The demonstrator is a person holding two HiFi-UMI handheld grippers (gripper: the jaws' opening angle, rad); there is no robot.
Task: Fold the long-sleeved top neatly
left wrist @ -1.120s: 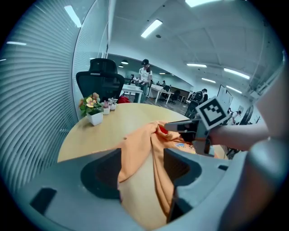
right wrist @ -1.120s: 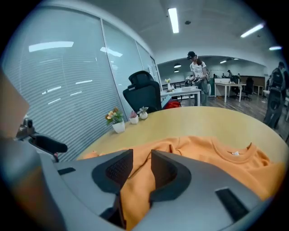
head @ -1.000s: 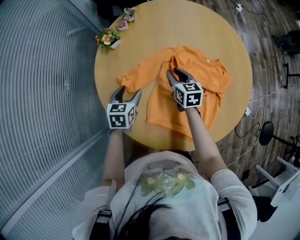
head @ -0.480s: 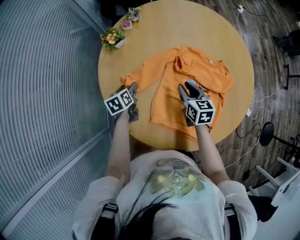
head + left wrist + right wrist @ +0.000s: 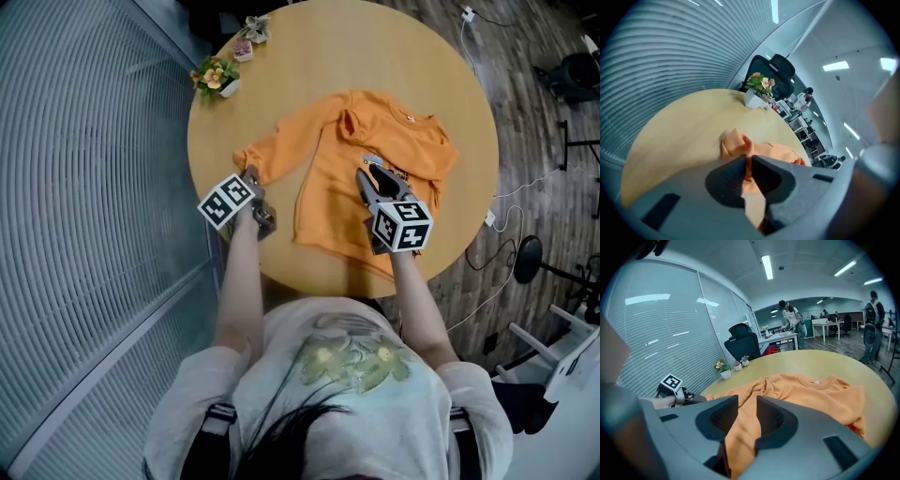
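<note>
Starting the sleeve fold, left gripper (image 5: 748,161) has just clenched the top's (image 5: 394,150) 9 o'clock cuff (image 5: 733,143), right gripper (image 5: 746,404) gapes empty; next probably means carrying cuff toward 3.

Head view: camera sits above the person, faces steeply down, far enough back to take in the whole round table (image 5: 412,66), the top (image 5: 375,159), the left gripper (image 5: 253,178) and the right gripper (image 5: 372,175).

Left gripper view: very low and near the table, rolled so the horizon tilts. It faces along its jaws across the table to the flowers (image 5: 759,84) and a chair (image 5: 780,70).

Right gripper view: low over the top, faces along its jaws across the table to the office behind. The left gripper shows at its left edge.

All three views share table, top and flowers.
</note>
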